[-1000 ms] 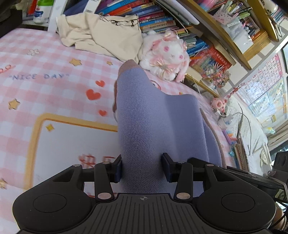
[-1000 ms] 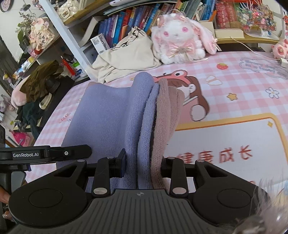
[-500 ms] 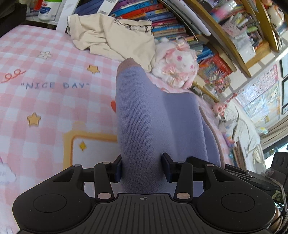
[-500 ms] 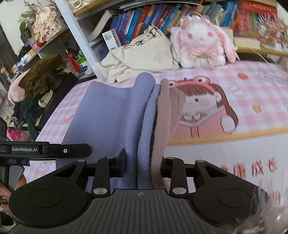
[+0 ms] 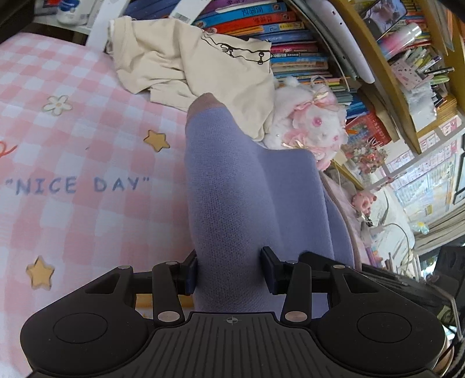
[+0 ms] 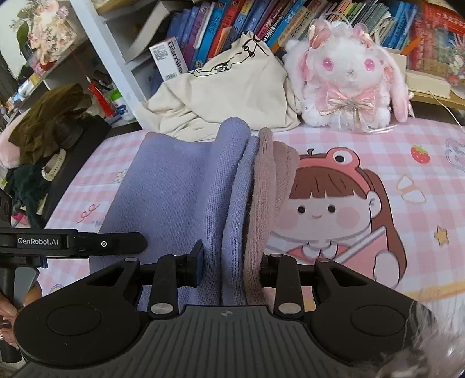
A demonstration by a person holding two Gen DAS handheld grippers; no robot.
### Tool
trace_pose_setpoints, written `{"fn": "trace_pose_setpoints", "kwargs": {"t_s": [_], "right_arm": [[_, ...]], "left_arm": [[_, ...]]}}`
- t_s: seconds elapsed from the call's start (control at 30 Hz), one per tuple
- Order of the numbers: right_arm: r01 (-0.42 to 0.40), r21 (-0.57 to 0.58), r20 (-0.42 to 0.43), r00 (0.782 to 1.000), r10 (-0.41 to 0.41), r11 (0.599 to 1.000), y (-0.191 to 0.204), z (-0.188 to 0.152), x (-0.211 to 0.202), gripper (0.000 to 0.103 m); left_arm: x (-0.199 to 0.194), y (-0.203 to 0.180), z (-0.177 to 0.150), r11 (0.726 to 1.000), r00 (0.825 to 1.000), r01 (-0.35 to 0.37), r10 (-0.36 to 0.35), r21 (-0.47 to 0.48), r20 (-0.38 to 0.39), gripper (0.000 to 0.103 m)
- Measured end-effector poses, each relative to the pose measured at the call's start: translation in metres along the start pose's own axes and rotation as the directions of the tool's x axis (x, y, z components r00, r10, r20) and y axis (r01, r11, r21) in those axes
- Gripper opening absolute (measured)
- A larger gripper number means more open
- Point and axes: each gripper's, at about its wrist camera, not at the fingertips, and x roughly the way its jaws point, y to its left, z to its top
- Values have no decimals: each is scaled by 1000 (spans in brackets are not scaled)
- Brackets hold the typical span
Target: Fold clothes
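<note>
A folded lavender knit garment (image 5: 232, 203) with a mauve trim is held up between both grippers above the pink checked bed cover (image 5: 72, 145). My left gripper (image 5: 229, 270) is shut on one thick folded end of it. My right gripper (image 6: 231, 269) is shut on the other end, where lavender (image 6: 180, 186) and mauve layers (image 6: 270, 180) are bunched together. The left gripper's arm (image 6: 72, 242) shows at the left of the right wrist view.
A crumpled cream garment (image 5: 197, 64) (image 6: 221, 96) lies at the far edge of the bed by a white plush rabbit (image 6: 348, 84) (image 5: 311, 125). Bookshelves (image 6: 261, 26) stand behind. Dark clothes (image 6: 43, 125) pile at the left.
Both grippers have carried the folded garment farther across the bed toward the cream garment and the plush rabbit. Both grips are unchanged.
</note>
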Motion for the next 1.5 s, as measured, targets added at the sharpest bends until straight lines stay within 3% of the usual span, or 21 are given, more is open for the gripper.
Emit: {"fn": "trace_pose_setpoints", "kwargs": {"t_s": [0.37, 0.7, 0.77, 0.87, 0.93, 1.03, 1.1, 1.13, 1.23, 1.5], "right_arm": [[7, 51, 22, 1000, -9, 999, -21, 39, 34, 29], [-8, 111, -14, 1000, 9, 994, -41, 40, 63, 30], [-19, 125, -15, 1000, 21, 992, -45, 39, 65, 33], [-32, 144, -16, 999, 35, 989, -53, 37, 66, 46], [-41, 157, -16, 999, 44, 987, -61, 34, 58, 56], [-79, 213, 6, 997, 79, 974, -75, 23, 40, 61], [-108, 247, 12, 994, 109, 963, -82, 17, 32, 56], [-125, 262, 9, 992, 127, 957, -83, 14, 31, 47], [-122, 275, -2, 992, 127, 954, -81, 8, 40, 29], [-72, 233, 25, 997, 68, 970, -79, 28, 58, 24]], "left_arm": [[34, 5, 45, 999, 999, -28, 28, -22, 17, 42], [60, 17, 49, 994, 996, -86, 87, -72, 9, 43], [61, 18, 49, 993, 996, -86, 88, -78, 14, 48], [55, 19, 45, 989, 992, -120, 122, -86, 24, 59], [45, 18, 40, 989, 992, -123, 126, -79, 32, 59], [24, 21, 26, 990, 989, -118, 124, -78, 75, 58], [17, 26, 16, 986, 987, -111, 125, -127, 103, 57], [17, 29, 13, 981, 987, -101, 119, -163, 106, 57], [27, 29, 8, 976, 991, -66, 88, -208, 96, 45], [49, 20, 35, 979, 986, -125, 140, -159, 86, 44]]}}
